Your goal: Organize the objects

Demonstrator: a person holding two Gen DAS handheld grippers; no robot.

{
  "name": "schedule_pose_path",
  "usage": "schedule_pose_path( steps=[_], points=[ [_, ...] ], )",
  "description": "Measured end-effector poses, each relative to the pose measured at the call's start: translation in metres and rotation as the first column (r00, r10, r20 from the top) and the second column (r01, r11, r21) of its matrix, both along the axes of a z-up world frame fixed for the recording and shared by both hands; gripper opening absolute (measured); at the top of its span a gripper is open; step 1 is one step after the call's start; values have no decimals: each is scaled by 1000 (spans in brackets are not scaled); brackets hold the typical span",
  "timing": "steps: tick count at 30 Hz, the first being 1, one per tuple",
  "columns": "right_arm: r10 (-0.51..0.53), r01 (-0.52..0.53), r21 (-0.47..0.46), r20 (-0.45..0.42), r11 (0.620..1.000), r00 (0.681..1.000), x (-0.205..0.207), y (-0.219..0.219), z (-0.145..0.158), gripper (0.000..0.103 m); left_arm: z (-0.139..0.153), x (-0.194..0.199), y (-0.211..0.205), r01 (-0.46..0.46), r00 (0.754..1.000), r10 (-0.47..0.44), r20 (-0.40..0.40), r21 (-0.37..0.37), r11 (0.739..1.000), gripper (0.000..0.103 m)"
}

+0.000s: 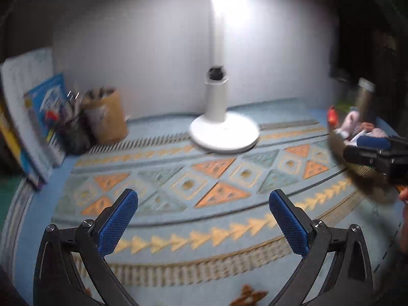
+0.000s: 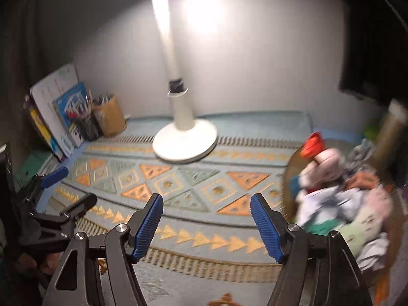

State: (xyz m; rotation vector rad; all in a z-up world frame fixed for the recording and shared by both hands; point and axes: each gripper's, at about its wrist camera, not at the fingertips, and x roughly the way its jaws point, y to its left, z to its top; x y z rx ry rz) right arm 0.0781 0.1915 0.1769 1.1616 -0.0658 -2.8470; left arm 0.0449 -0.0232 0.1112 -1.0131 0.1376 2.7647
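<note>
My left claw [image 1: 203, 223] and right claw [image 2: 206, 225] both hang open and empty above the patterned cloth [image 2: 193, 186] on the table. A wicker basket [image 2: 289, 178] heaped with small clothes [image 2: 331, 204] sits at the right, blurred, near the white lamp base [image 2: 185, 141].

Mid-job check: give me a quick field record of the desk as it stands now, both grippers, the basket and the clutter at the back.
left gripper: jaws open, nothing between them
right gripper: jaws open, empty
basket: right side, heaped with soft items
lamp: white, lit, centre back on the patterned cloth
back left: books, pen holders against the wall
image: blurred
</note>
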Motion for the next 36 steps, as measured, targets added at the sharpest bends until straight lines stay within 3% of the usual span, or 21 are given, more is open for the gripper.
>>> schedule_pose_path(
  steps=[2,4,6,11,15,19,22,24,25,30,36],
  points=[
    [-13,11,42,66,999,998,-15,-30,-44,64,-32,-4,-27,-89,991,87,104,8,996,102],
    [-32,33,-6,127,999,991,-27,-35,-68,64,-46,-8,-45,-149,981,143,131,38,988,102],
    [-75,79,-17,147,997,986,-35,-29,-75,64,-47,-11,-52,-164,978,156,135,45,985,102],
    [-152,145,58,147,988,977,-42,-18,-80,64,-42,-25,-26,-143,986,141,91,16,990,102],
    [-172,156,97,177,983,969,-42,-14,-86,64,-52,-37,-20,-182,974,183,132,-19,983,102],
    [-158,145,77,190,986,969,-41,-12,-91,77,-64,-49,-30,-232,947,224,230,8,973,102],
    [-157,143,86,187,986,970,-42,-14,-92,86,-65,-52,-29,-247,940,248,236,-32,968,103],
    [-162,151,69,205,986,965,-42,-11,-95,102,-65,-51,-28,-255,938,255,235,-31,967,103],
    [-155,142,77,211,987,965,-44,-14,-96,103,-65,-50,-27,-260,937,260,234,-33,965,103],
    [-163,149,79,209,986,964,-39,-15,-94,103,-65,-51,-30,-233,944,234,234,-31,972,103],
    [-194,183,81,165,980,967,-29,-19,-94,103,-64,-54,-38,-80,968,85,236,-30,996,103]
  ],
)
